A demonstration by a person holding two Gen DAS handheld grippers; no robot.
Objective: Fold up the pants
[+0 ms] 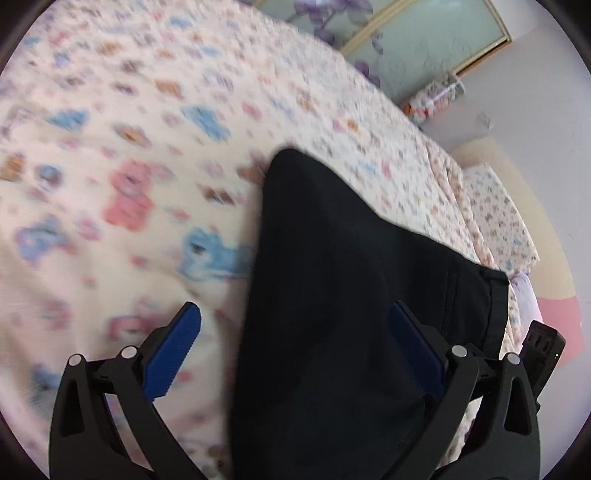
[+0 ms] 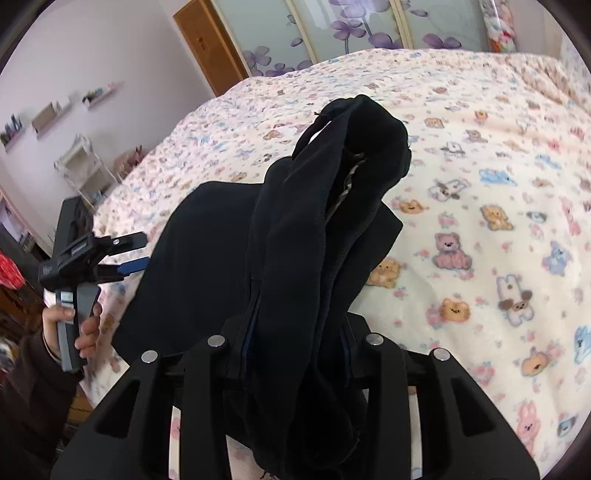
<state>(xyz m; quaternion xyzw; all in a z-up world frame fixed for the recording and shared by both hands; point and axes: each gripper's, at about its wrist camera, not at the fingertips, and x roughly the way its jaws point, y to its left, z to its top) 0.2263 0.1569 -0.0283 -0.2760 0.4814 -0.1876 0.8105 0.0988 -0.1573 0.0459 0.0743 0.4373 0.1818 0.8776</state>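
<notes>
Black pants [image 2: 295, 258], bunched and lifted, are clamped between the closed fingers of the right gripper [image 2: 295, 354], apparently so that one end can be carried over the flat remainder for a fold. Printed bedspread [image 2: 480, 221]: the garment is borne on it, near the bed's edge. Left gripper [image 1: 295, 347]: its blue pads [image 1: 173, 354] are spread wide astride the cloth, nothing gripped. Mirrored wardrobe doors [image 2: 351, 26] are well apart; no obstruction is noted.

Black grippers [image 1: 291, 350] with blue ribbed pads [image 1: 173, 354], silver screws; bare hand [image 2: 74, 328], dark sleeve [image 2: 29, 387].
</notes>
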